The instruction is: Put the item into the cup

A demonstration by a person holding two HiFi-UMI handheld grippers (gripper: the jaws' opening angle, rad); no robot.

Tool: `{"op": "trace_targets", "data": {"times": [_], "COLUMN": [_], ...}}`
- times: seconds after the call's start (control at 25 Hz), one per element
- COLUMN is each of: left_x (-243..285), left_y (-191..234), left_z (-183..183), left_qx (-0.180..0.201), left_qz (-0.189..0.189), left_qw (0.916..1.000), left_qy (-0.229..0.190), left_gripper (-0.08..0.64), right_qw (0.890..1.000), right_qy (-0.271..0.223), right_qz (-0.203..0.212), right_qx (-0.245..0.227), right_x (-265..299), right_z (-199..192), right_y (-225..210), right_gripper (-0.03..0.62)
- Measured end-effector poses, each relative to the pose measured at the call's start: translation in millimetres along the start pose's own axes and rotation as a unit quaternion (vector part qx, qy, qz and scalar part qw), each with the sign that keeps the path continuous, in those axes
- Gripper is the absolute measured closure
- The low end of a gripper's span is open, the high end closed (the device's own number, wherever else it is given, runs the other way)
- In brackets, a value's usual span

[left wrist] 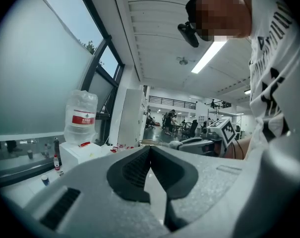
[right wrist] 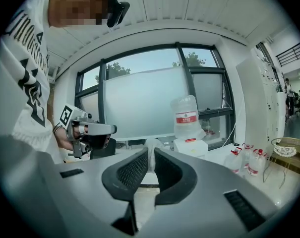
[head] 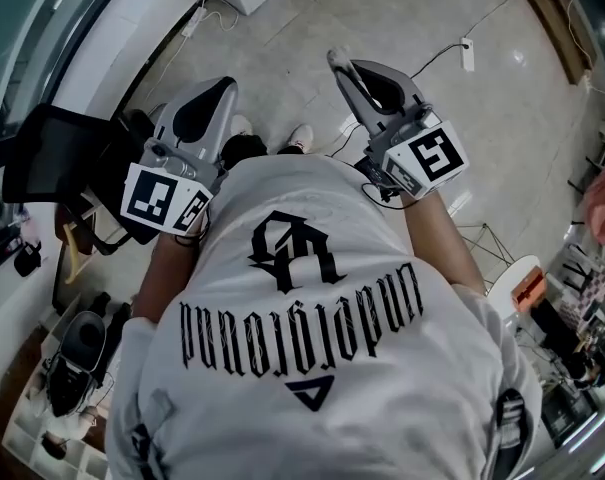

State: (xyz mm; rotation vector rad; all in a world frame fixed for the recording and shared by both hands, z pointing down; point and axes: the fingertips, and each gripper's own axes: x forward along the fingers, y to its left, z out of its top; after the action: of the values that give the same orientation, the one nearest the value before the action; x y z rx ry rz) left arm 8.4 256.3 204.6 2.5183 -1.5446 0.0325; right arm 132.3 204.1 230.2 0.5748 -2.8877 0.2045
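The left gripper (left wrist: 150,148) has its jaws pressed together with nothing between them. The right gripper (right wrist: 150,152) pinches a pale item (right wrist: 151,143), possibly crumpled plastic, at its jaw tips.

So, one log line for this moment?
left gripper: jaws together, empty | right gripper: jaws pinching whitish item | cup: not in view

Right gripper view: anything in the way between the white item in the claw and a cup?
Can't judge: no cup shows in any view. The right claw pinches the white item; nothing visible stands close ahead of it.
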Motion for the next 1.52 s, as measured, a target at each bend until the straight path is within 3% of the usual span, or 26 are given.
{"op": "trace_targets", "data": {"times": [0.64, 1.24, 1.52], "left_x": [60, 75, 76], "left_y": [33, 170, 230], "left_z": [8, 27, 40], "left_qx": [-0.003, -0.016, -0.014], "left_qz": [-0.05, -0.069, -0.095], "left_qw": [0.9987, 0.9975, 0.9954], "left_qy": [-0.002, -0.006, -0.007], "left_gripper": [0.545, 0.545, 0.545], "right_qw": [0.999, 0.998, 0.997], "right_qy": [0.004, 0.016, 0.013], "right_qz": [-0.034, -0.06, -0.082], "right_qx": [0.007, 0.006, 0.003], "right_x": [24, 151, 209], "right_z": [7, 39, 58], "right_y": [-42, -67, -63], "right_gripper": [0.551, 0.551, 0.551]}}
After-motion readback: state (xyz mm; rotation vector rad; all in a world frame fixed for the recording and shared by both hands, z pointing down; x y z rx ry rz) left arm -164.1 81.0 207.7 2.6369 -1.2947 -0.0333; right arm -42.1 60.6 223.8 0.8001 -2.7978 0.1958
